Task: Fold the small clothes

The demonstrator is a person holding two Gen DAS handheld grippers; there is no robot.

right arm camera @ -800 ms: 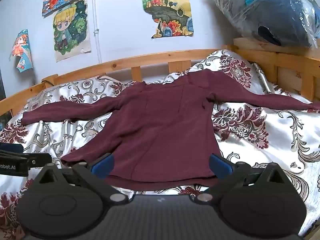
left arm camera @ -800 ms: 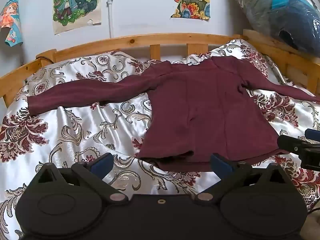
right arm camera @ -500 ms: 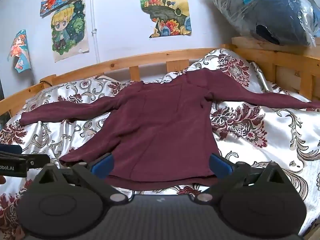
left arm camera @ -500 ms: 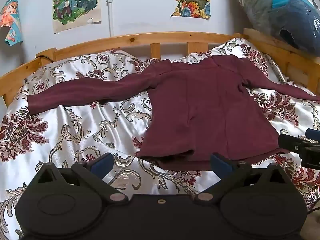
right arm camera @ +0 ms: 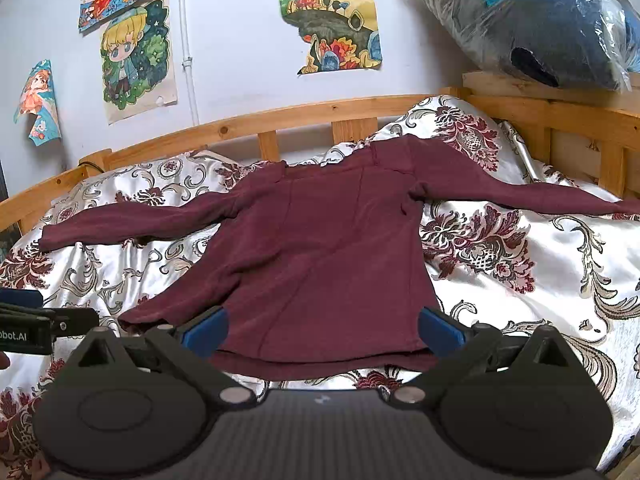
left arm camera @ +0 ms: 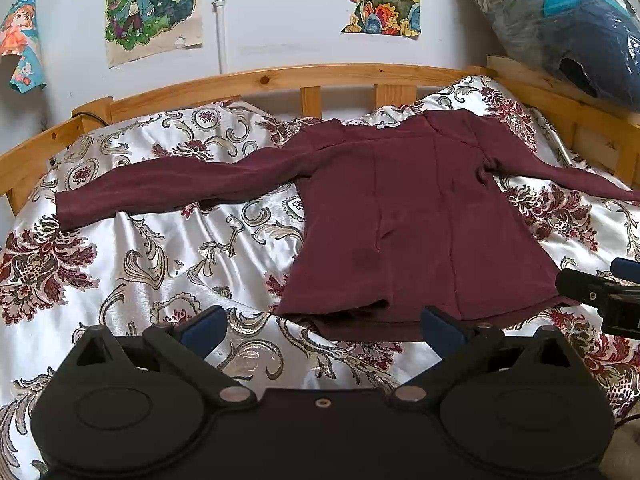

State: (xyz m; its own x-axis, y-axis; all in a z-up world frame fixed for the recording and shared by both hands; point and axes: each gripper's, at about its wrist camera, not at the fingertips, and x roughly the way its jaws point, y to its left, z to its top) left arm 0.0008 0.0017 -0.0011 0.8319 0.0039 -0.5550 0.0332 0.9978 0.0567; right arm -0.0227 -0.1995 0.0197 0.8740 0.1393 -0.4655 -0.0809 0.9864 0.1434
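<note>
Left claw (left arm camera: 320,326) wide open, nothing between its blue pads, hovering over the near edge of the bed, just short of the shirt hem. Right claw (right arm camera: 322,330) also wide open and empty, hem of the shirt showing in the gap between its pads, not gripped. Each claw shows at the edge of the other's view: right one at the right edge of the left wrist view, left one at the left edge of the right wrist view.

One maroon long-sleeve shirt (left arm camera: 416,224) lies flat on the bed, collar toward the headboard, hem nearest the claws, both sleeves spread out sideways. Hem slightly rumpled at its left corner.

Under it one satin bedspread (left arm camera: 152,248), white with dark red floral print, wrinkled. Nothing lies on the shirt or between claws and hem.

Wooden bed rail (left arm camera: 280,78) runs behind and round the right side. One plastic-wrapped dark bundle (right arm camera: 536,20) sits on the ledge at upper right. Wall behind: white pipe (right arm camera: 188,52) running vertically, four cartoon posters in the right wrist view, three in the left wrist view.
</note>
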